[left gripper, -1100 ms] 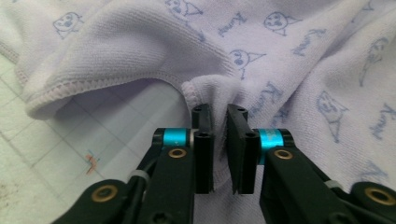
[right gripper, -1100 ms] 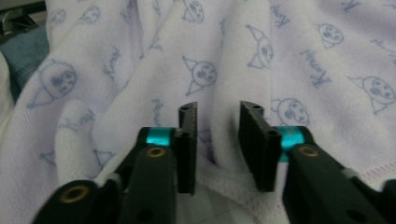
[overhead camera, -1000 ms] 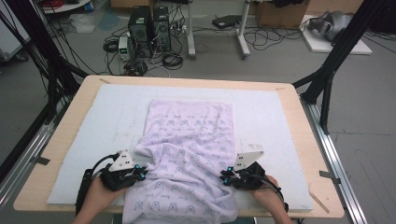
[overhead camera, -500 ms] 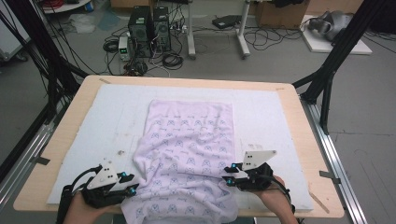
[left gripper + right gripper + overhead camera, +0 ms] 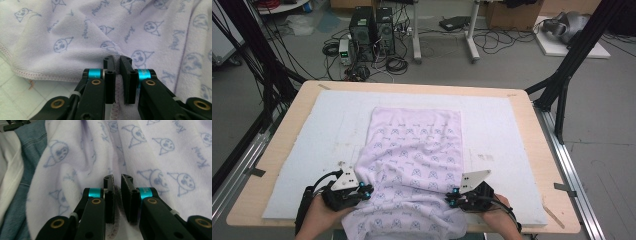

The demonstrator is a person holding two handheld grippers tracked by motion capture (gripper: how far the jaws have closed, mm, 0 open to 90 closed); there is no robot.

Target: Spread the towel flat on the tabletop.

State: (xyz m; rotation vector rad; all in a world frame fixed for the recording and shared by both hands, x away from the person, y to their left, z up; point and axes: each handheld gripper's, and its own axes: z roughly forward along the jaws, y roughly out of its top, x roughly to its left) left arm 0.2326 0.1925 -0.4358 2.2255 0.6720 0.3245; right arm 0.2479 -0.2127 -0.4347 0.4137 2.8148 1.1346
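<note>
The lilac towel (image 5: 414, 165) lies with its long axis running 6 to 12 o'clock down the middle of the white mat (image 5: 302, 130), its near end spilling over the table's front edge. Both hands sit at that near end, equally close: the left gripper (image 5: 362, 189) at the towel's 7 o'clock edge, the right gripper (image 5: 453, 199) at its 5 o'clock edge, each pointing inward at the other. The jaws of both have just been closing, and each pair now pinches a fold of towel hem between its pads (image 5: 117, 75) (image 5: 117, 197). Forearms lie low and level, wrists near the table edge
</note>
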